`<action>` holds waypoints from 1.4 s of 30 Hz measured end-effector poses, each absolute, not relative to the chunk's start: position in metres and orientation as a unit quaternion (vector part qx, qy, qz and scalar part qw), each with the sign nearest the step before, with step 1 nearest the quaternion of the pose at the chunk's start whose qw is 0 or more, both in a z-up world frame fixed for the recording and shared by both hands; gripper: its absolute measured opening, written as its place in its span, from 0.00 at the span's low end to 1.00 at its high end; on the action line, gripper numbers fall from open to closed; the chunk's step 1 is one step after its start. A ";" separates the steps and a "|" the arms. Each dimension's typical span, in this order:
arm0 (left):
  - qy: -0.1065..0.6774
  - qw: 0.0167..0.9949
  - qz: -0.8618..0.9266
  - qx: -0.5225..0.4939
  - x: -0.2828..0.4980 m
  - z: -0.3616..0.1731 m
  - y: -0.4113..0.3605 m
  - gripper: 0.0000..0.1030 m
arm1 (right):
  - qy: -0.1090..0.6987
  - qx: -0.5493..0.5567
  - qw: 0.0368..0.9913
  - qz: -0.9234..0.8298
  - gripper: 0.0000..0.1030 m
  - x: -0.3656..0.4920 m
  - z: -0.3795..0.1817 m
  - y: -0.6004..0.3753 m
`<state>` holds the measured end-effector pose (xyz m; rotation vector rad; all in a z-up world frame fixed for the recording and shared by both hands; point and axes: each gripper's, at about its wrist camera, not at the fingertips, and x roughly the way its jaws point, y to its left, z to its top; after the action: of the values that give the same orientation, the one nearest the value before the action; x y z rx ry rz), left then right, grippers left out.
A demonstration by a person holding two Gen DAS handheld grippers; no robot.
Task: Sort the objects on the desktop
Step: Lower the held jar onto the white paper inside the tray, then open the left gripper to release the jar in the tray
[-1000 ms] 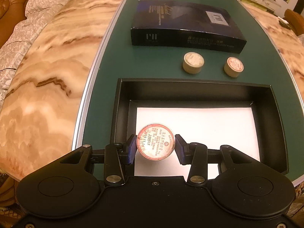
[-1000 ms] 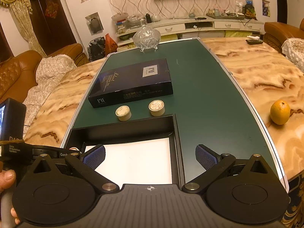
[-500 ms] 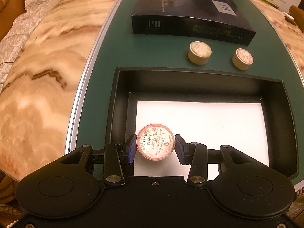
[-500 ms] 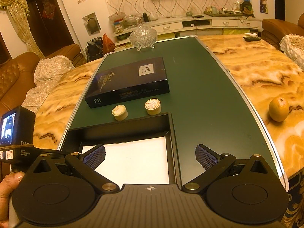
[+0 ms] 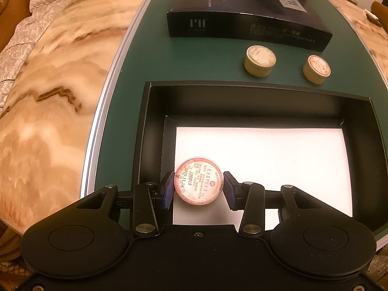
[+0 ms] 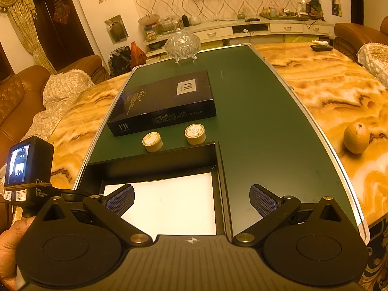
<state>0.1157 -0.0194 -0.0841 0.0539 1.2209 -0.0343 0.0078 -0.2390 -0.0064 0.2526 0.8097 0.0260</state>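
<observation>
My left gripper (image 5: 198,189) is shut on a small round tin (image 5: 198,180) with a red-printed lid, held over the near left corner of the open black box (image 5: 145,131) with a white sheet inside. Two more round tins (image 5: 260,60) (image 5: 316,69) stand on the green mat beyond the box; they also show in the right wrist view (image 6: 152,141) (image 6: 195,133). My right gripper (image 6: 191,200) is open and empty above the box's right wall (image 6: 222,181).
A dark flat box (image 6: 165,101) lies behind the tins, and a glass bowl (image 6: 182,44) stands at the far end of the green mat (image 6: 262,121). An orange (image 6: 356,137) sits on the marble table at right. The left gripper's camera (image 6: 26,167) is at the left.
My left gripper has moved forward and lower over the box with the tin held. The right gripper has drifted slightly forward, still open.
</observation>
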 end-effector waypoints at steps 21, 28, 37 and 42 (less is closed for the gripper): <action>0.570 0.820 -0.016 0.034 0.117 -0.087 -0.025 0.40 | 0.394 0.123 0.911 0.011 1.00 0.009 -0.009 -0.240; 0.571 0.820 -0.017 0.036 0.117 -0.087 -0.025 0.40 | 0.395 0.123 0.910 0.011 1.00 0.009 -0.009 -0.240; 0.569 0.821 -0.015 0.040 0.118 -0.085 -0.024 0.42 | 0.395 0.124 0.910 0.011 1.00 0.010 -0.010 -0.242; 0.566 0.823 -0.017 0.034 0.118 -0.082 -0.022 0.44 | 0.395 0.124 0.910 0.011 1.00 0.009 -0.010 -0.241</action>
<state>0.1177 -0.0217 -0.0821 0.0718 1.2045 -0.0353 0.0095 -0.2412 -0.0097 0.2553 0.8145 0.0232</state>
